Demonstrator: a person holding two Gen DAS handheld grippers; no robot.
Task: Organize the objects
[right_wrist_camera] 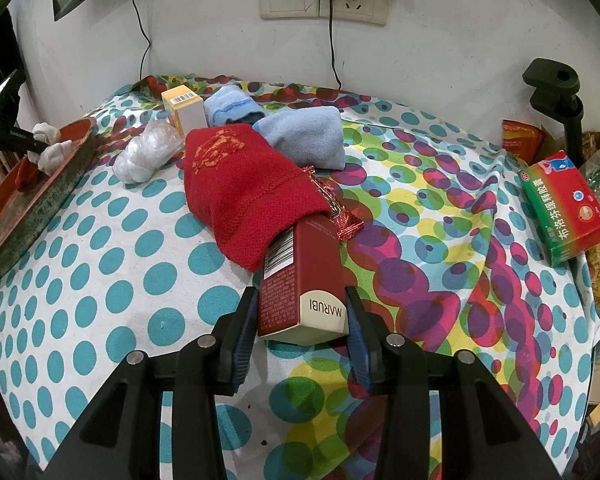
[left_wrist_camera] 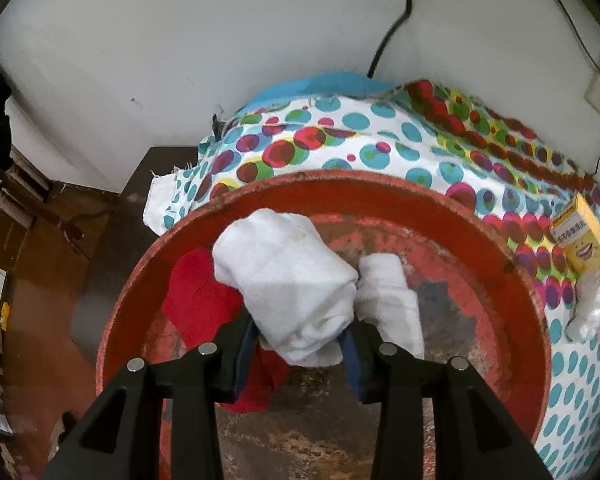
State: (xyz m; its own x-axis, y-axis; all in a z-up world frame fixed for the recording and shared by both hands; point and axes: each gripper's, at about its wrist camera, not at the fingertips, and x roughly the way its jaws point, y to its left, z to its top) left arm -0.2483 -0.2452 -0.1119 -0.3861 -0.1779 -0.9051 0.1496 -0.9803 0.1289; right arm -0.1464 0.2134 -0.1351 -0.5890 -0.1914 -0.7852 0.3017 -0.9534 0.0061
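Over on the left, the left hand-held gripper point(left_wrist_camera: 300, 354) is clamped on a white rolled cloth point(left_wrist_camera: 288, 280), poised over the red tray point(left_wrist_camera: 500, 264) at the tabletop's left edge, the roll's long axis running straight ahead from the jaws. On the right, the right hand-held gripper point(right_wrist_camera: 300, 320) grips the maroon box point(right_wrist_camera: 300, 276), its long axis pointing ahead under the red sock point(right_wrist_camera: 240, 184); the tray lies far left.

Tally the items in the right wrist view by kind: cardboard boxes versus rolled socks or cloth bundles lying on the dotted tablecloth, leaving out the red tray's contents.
Boxes: 3: MARUBI box, yellow box, green-red medicine box
Cloth bundles: 3: red sock, two light blue socks
Total: 6
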